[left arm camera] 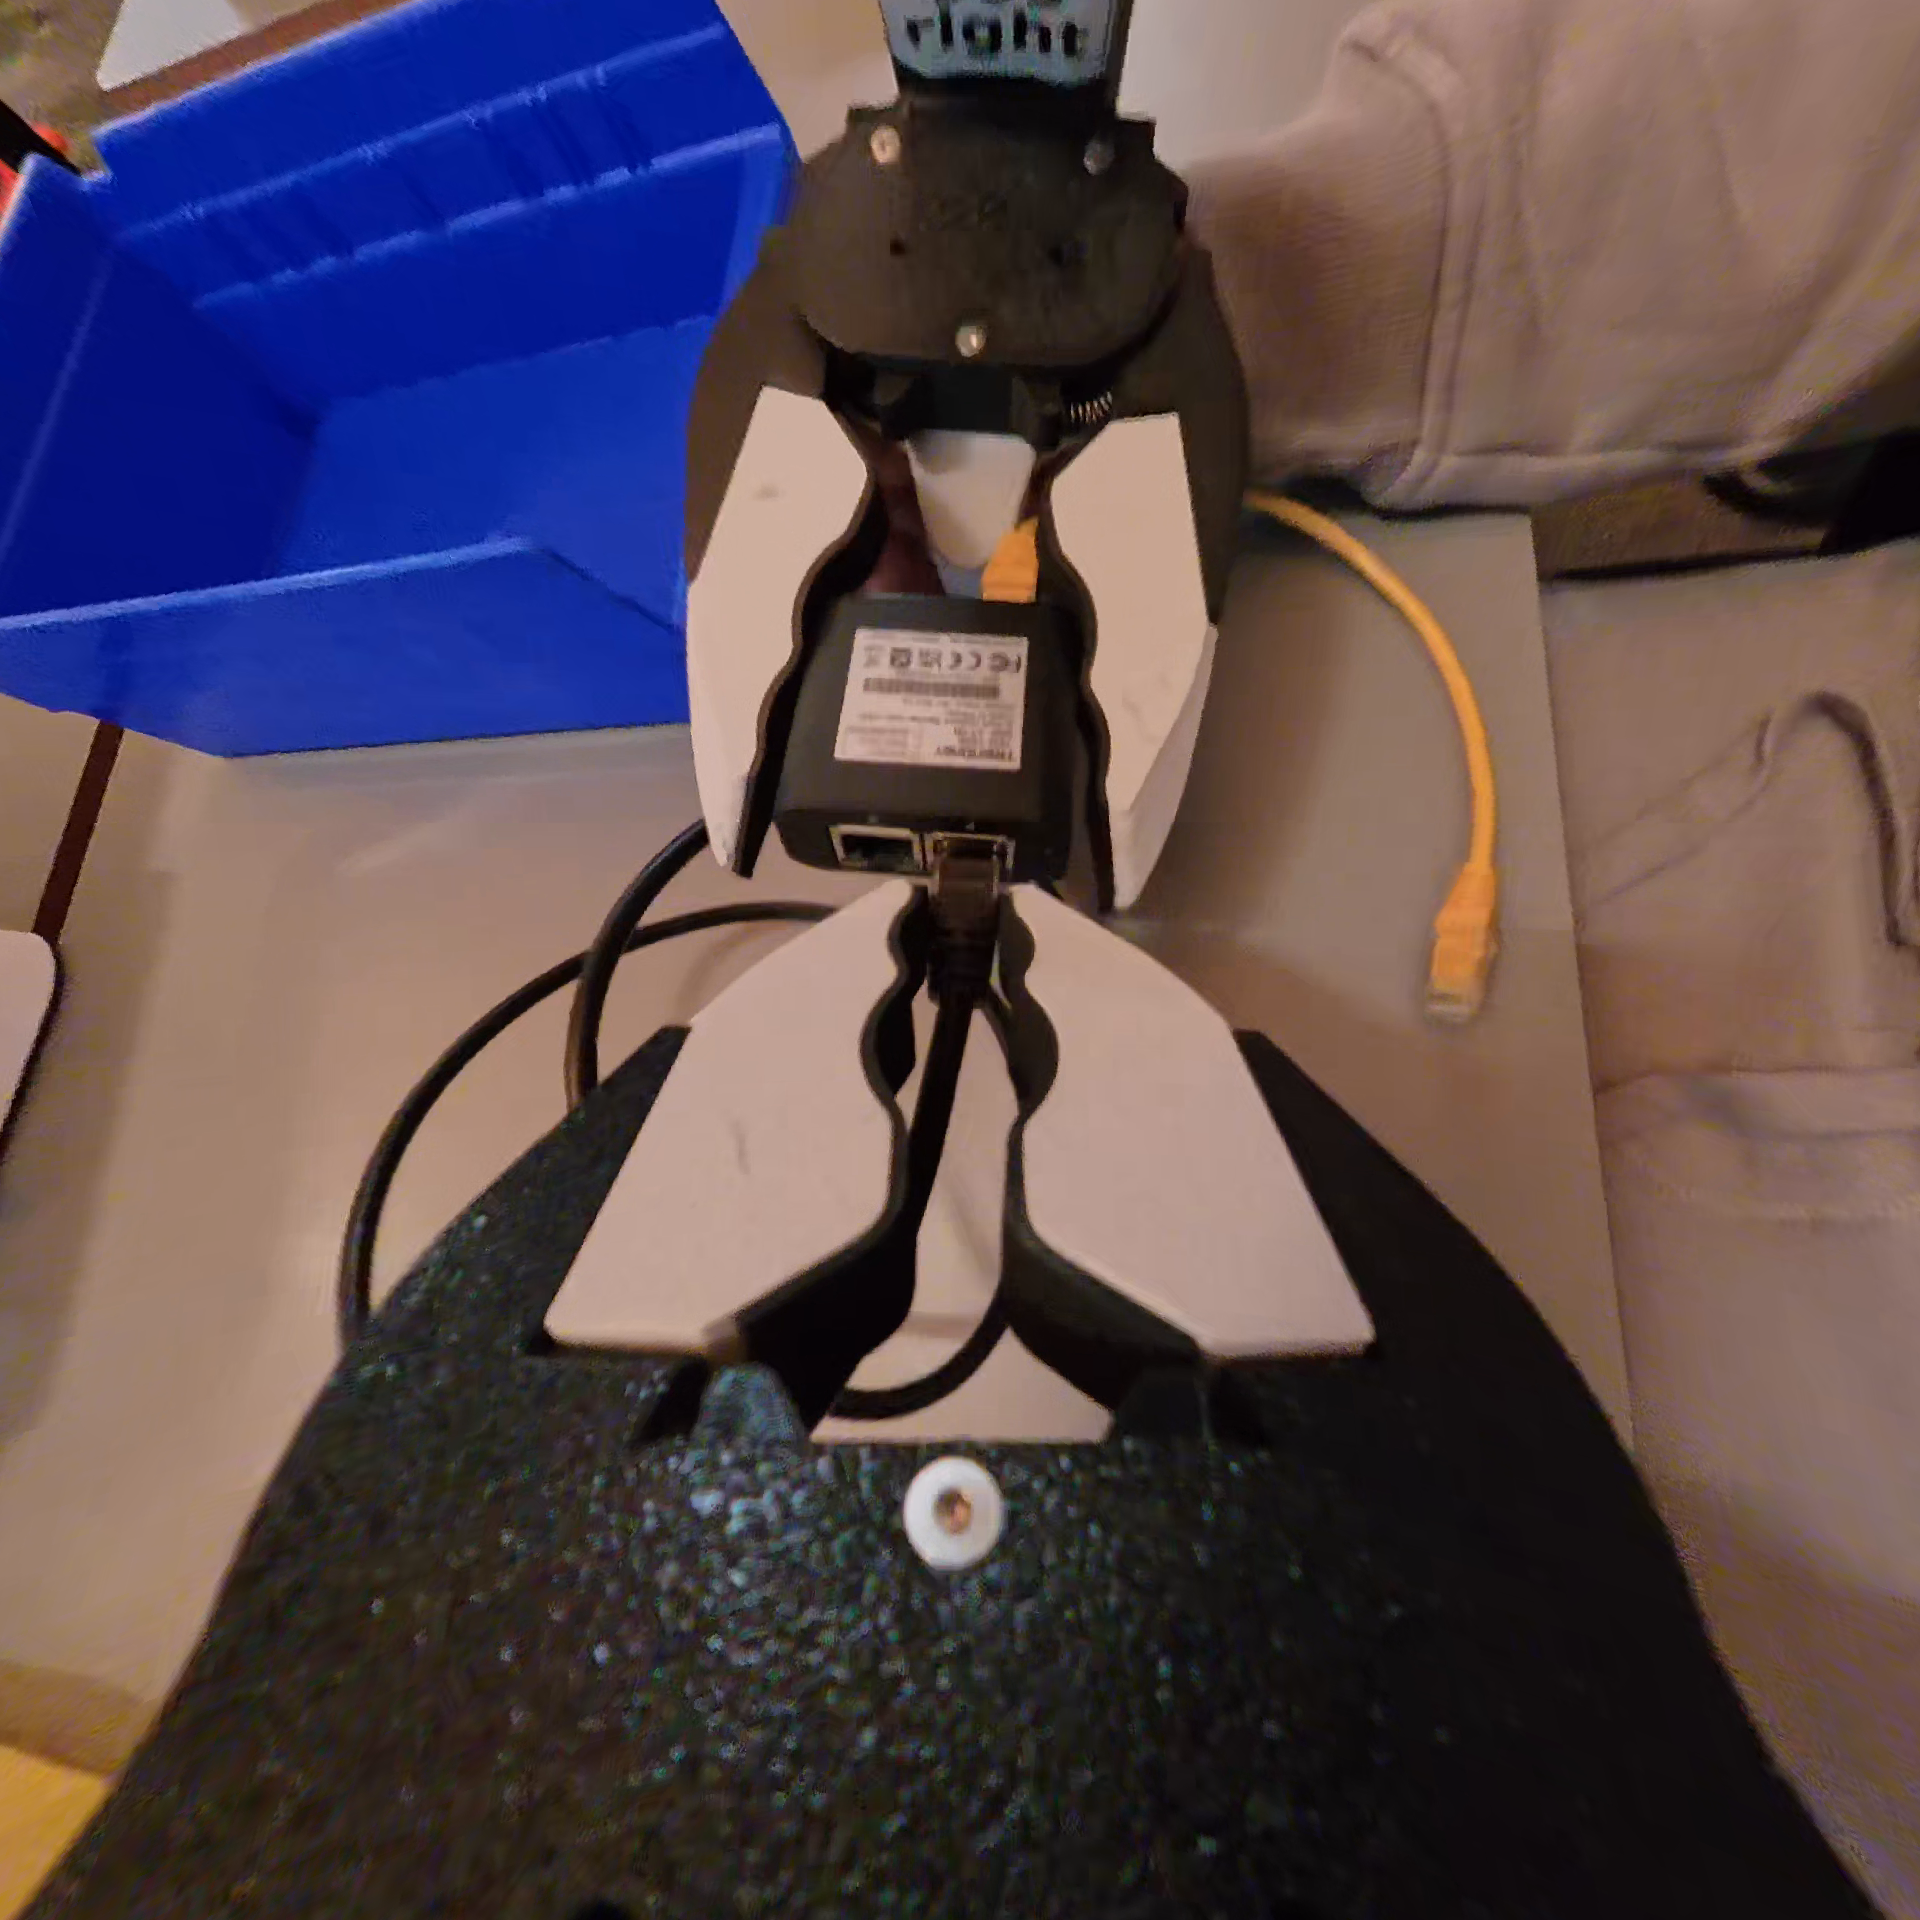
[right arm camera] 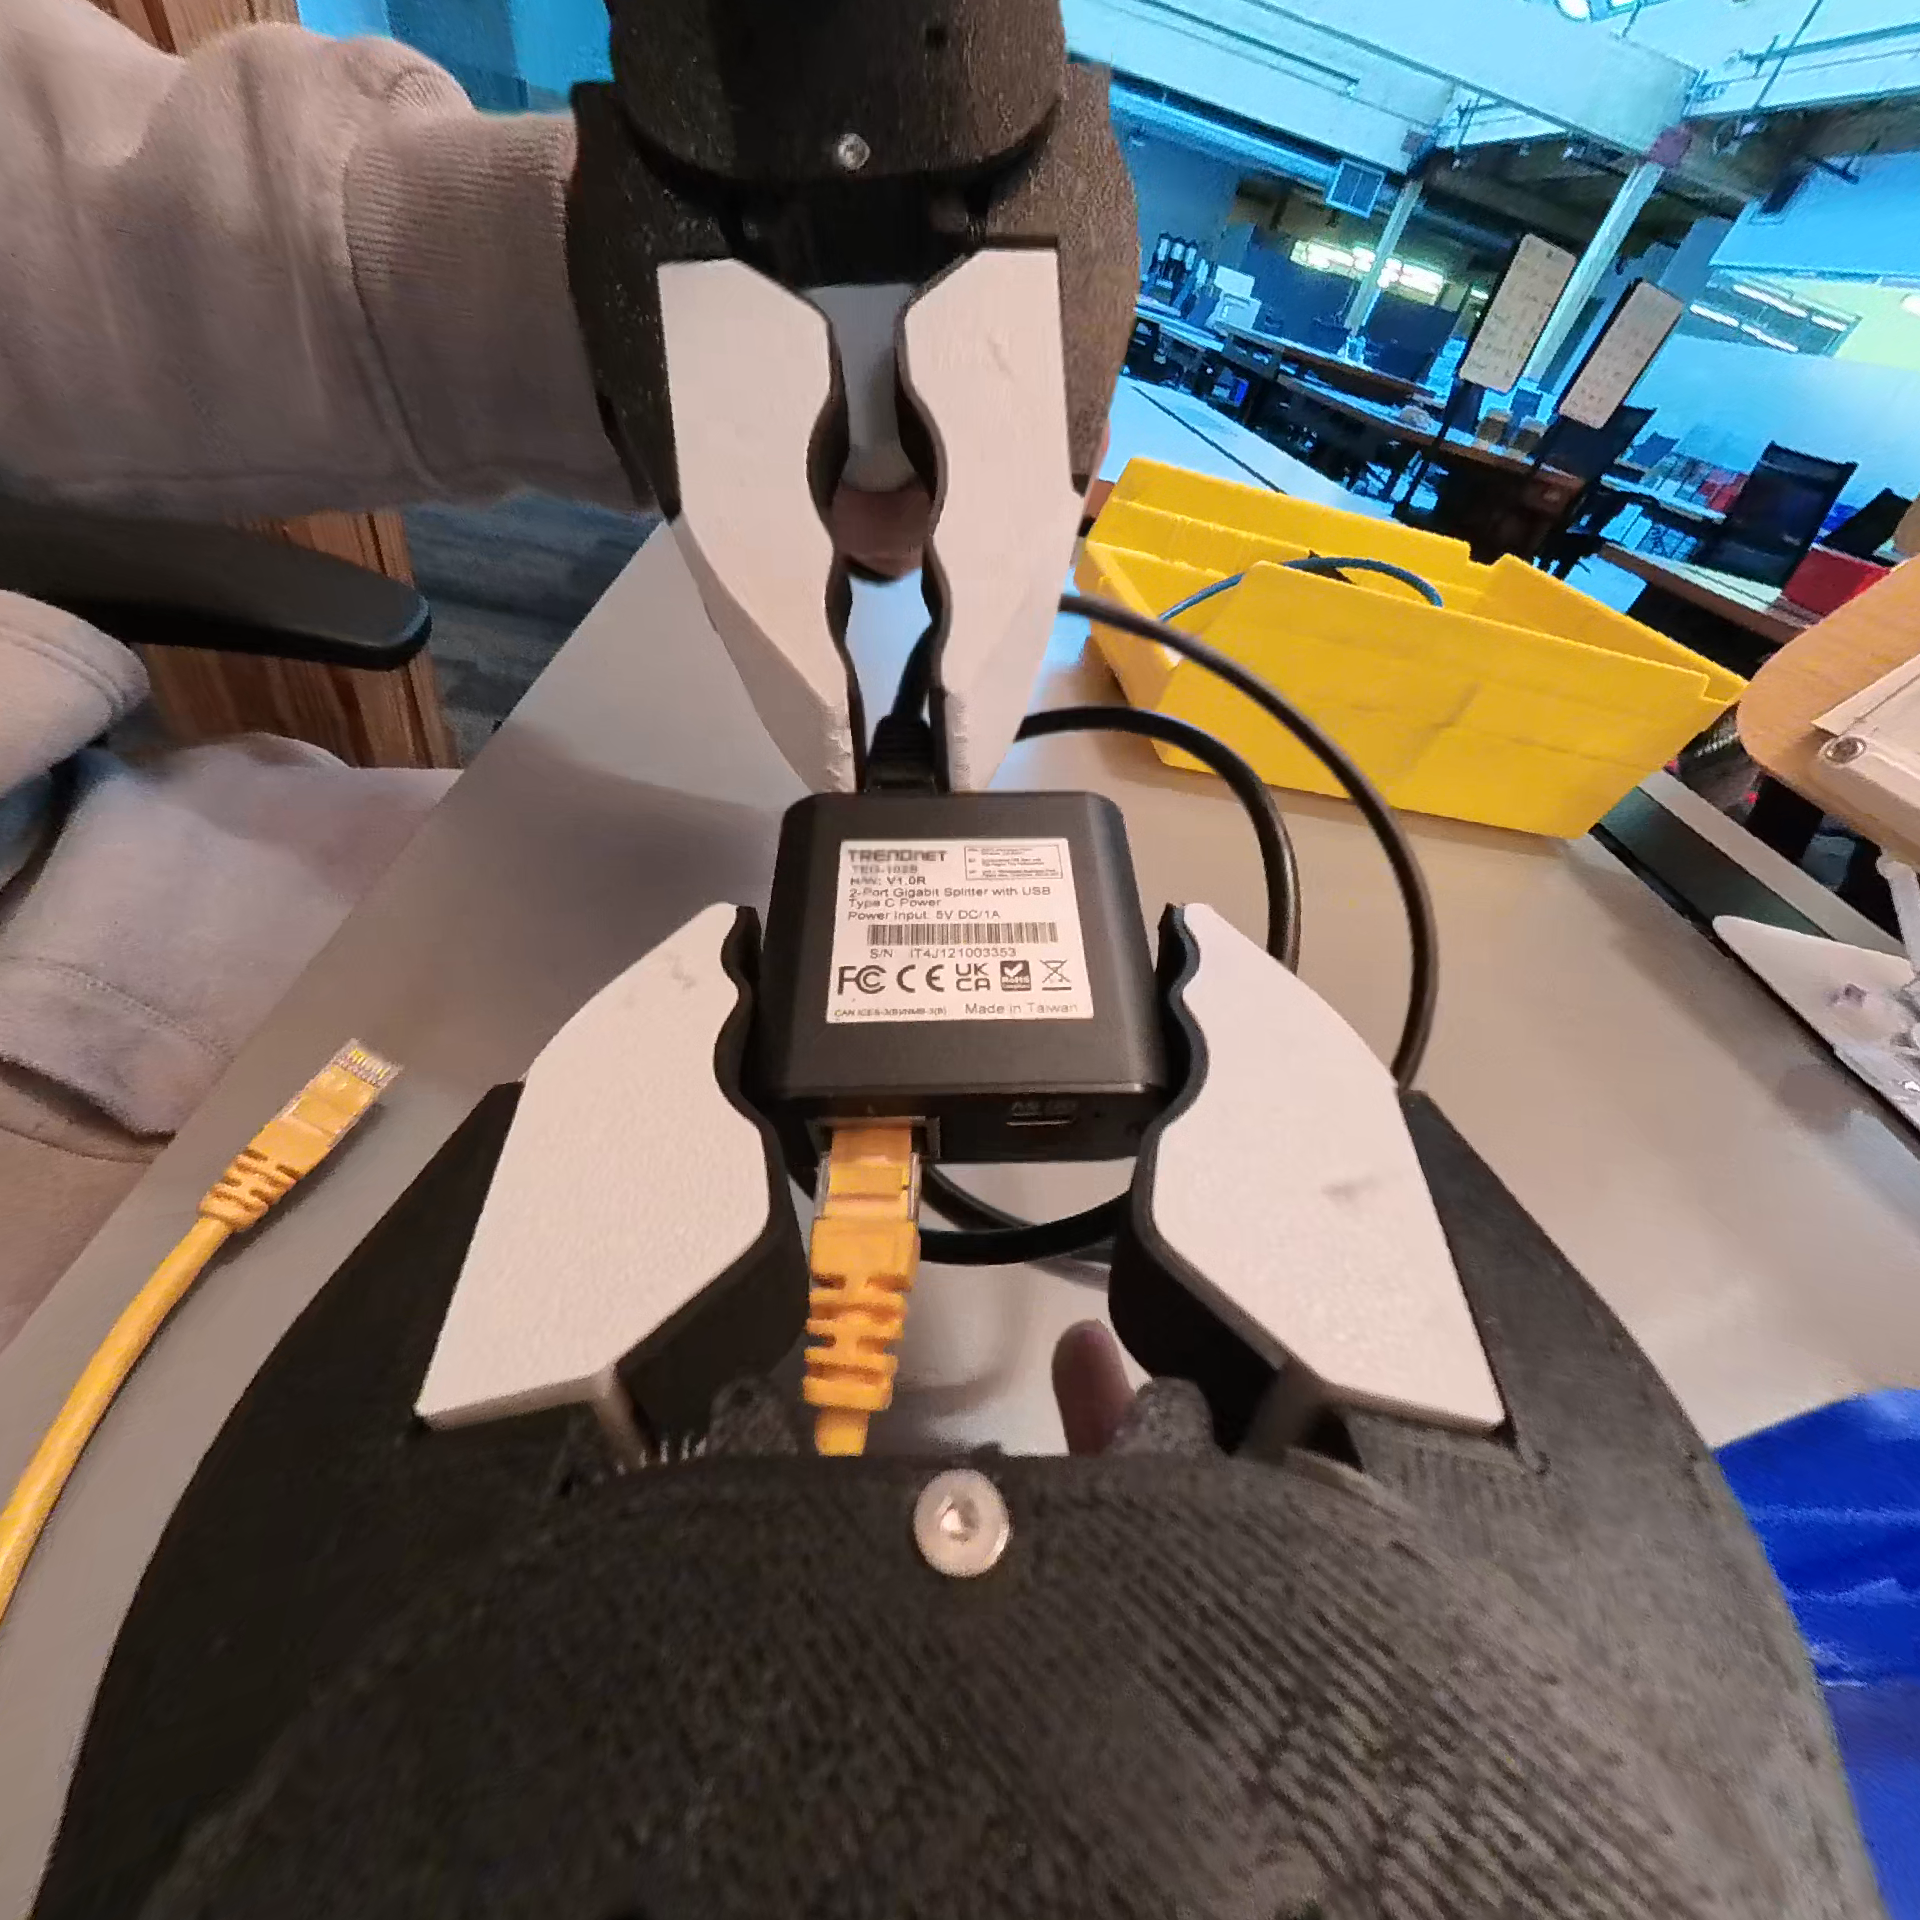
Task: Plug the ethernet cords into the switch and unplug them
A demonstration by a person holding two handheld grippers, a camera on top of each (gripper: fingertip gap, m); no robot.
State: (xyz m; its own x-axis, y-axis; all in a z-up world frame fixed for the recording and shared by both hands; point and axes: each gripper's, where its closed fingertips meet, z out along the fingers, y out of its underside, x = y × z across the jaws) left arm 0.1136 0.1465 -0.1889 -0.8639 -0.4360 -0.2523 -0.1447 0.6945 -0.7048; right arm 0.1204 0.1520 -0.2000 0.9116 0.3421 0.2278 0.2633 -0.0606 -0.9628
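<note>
- Black switch (right arm camera: pixel 961 951), above the grey table (right arm camera: pixel 1558 1091), is clamped by the right gripper (right arm camera: pixel 956 1023).
- Left gripper (left arm camera: pixel 951 982) pinches the black plug (left arm camera: pixel 961 914), apparently seated in the switch's right port.
- Yellow cord (right arm camera: pixel 862 1288) sits in the opposite side.

Black plug (left arm camera: pixel 961 914), seemingly in switch (left arm camera: pixel 930 717).

Switch (right arm camera: pixel 961 956) black, white label on top. Black cord (left arm camera: pixel 961 940) plug in far port; yellow cord (right arm camera: pixel 860 1278) plug in near port, loose end lower left. Right gripper (right arm camera: pixel 956 1023) and left gripper (left arm camera: pixel 956 935): speckled black bodies, pale grey fingers (right arm camera: pixel 623 1174). Bin (left arm camera: pixel 343 416) upper left blue; bin (right arm camera: pixel 1392 665) upper right yellow. Table (right arm camera: pixel 1558 1143) light grey. Sleeve (right arm camera: pixel 260 260) beige-grey.
</note>
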